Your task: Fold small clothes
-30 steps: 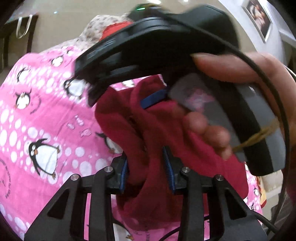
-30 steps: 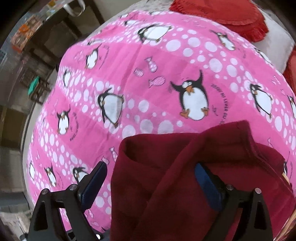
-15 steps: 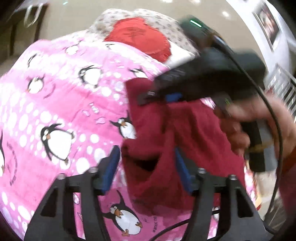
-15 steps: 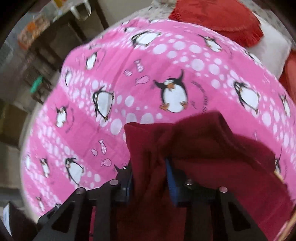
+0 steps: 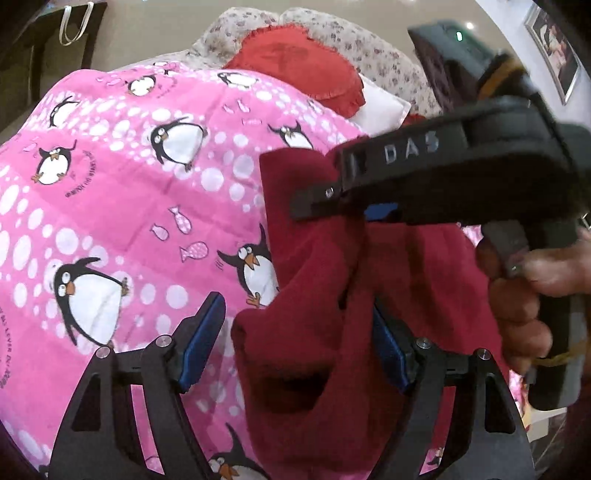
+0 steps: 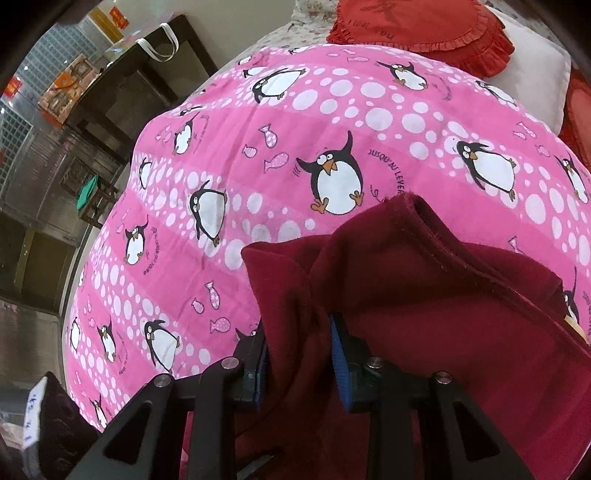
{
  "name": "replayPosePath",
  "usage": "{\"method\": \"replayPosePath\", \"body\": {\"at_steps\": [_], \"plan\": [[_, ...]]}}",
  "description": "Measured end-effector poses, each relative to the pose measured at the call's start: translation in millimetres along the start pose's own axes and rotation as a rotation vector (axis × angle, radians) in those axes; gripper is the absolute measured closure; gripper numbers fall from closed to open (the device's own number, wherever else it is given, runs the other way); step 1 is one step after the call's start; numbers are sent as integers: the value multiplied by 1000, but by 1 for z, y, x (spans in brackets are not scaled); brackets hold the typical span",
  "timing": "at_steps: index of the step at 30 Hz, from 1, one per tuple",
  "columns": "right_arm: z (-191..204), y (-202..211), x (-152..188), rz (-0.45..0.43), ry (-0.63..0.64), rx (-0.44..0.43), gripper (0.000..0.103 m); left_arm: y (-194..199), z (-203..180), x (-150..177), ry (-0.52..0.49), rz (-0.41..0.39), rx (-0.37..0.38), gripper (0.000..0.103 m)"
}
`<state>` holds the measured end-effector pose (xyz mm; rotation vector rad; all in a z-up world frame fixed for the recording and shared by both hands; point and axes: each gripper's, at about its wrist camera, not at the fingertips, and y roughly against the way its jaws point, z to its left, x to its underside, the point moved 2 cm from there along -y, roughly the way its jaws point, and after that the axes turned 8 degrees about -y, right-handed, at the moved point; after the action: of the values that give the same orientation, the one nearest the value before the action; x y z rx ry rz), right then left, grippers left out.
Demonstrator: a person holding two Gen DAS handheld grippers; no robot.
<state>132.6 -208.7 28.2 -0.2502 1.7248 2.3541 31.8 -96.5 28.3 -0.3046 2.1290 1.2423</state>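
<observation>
My right gripper [image 6: 299, 347] pinches a fold of the maroon garment [image 6: 424, 295] | my left gripper [image 5: 295, 343] is opening, garment loose between its jaws | all over the penguin blanket [image 6: 295, 129].

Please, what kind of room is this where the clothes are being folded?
Probably a bedroom at home: the work surface looks like a bed under a pink penguin quilt, with a red cushion and white pillow at its head, and a framed picture on the wall.

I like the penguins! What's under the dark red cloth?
The pink penguin blanket lies under the dark red cloth. Any penguins beneath it are hidden.
</observation>
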Motion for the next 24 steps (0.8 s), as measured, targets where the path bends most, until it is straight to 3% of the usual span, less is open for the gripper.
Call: {"method": "replayPosePath", "body": {"at_steps": [3, 5, 9, 13, 15, 17, 24], "plan": [[-3, -4, -1, 12, -13, -6, 72, -10, -6, -1, -37, 22, -22, 27], [-3, -8, -3, 27, -23, -30, 61, -14, -9, -1, -54, 32, -38, 28], [-1, -11, -3, 17, -25, -26, 59, -19, -9, -3, -54, 39, -49, 31], [-3, -5, 3, -31, -33, -20, 71, -17, -9, -2, -64, 45, -53, 39], [-6, 1, 7, -62, -46, -44, 76, -16, -12, -3, -83, 53, -46, 56], [-8, 10, 12, -90, -51, -75, 80, -12, -18, -5, -108, 55, -42, 62], [-26, 74, 30, -203, -75, -213, 82, 23, -42, -18, -122, 2, 27, 69]]}}
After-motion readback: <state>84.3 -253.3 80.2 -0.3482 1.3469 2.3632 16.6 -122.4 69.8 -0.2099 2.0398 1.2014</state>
